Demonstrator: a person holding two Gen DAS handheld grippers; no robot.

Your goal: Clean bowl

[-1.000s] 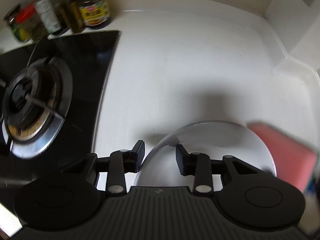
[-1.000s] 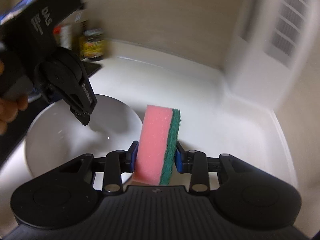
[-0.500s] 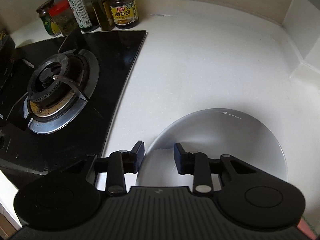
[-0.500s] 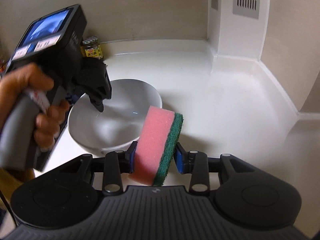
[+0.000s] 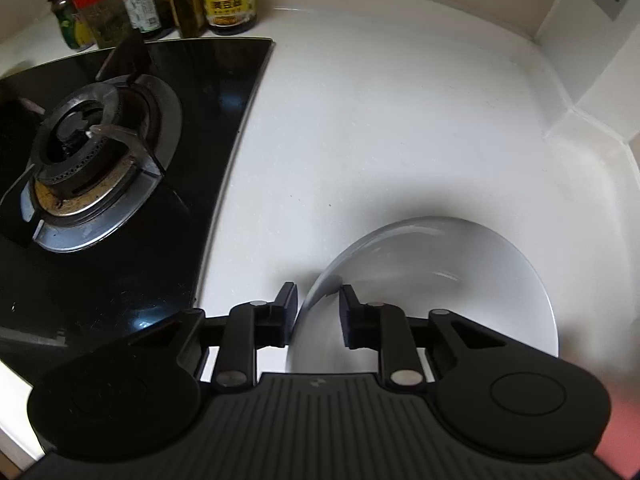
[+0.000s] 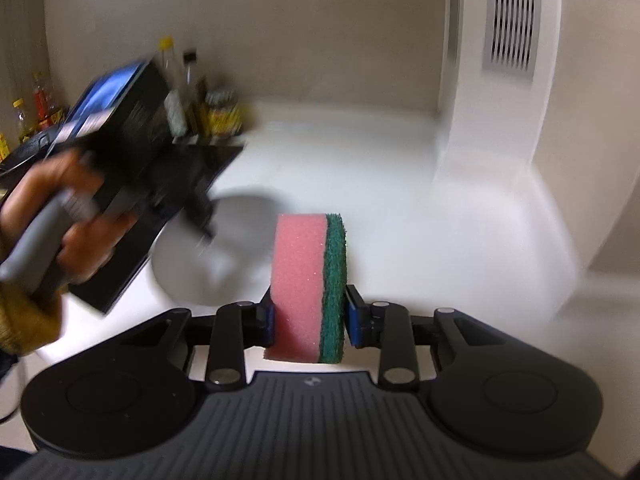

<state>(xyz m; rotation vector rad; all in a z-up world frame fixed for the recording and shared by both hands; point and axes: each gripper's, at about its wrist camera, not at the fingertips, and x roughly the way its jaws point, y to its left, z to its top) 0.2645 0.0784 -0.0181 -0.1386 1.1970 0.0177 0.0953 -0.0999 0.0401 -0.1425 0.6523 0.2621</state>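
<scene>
The white bowl [image 5: 440, 280] is seen on the white counter [image 5: 380, 120] beside the black hob [image 5: 120, 160], its near rim caught between the fingers of the left gripper [image 5: 319, 308], whose jaws have just been closing; whether the pads already press on the rim cannot be told. In the right gripper [image 6: 309, 316], whose jaws have also just been closing, a pink-and-green sponge [image 6: 308, 284] is clamped upright, held above the counter near the bowl.
</scene>
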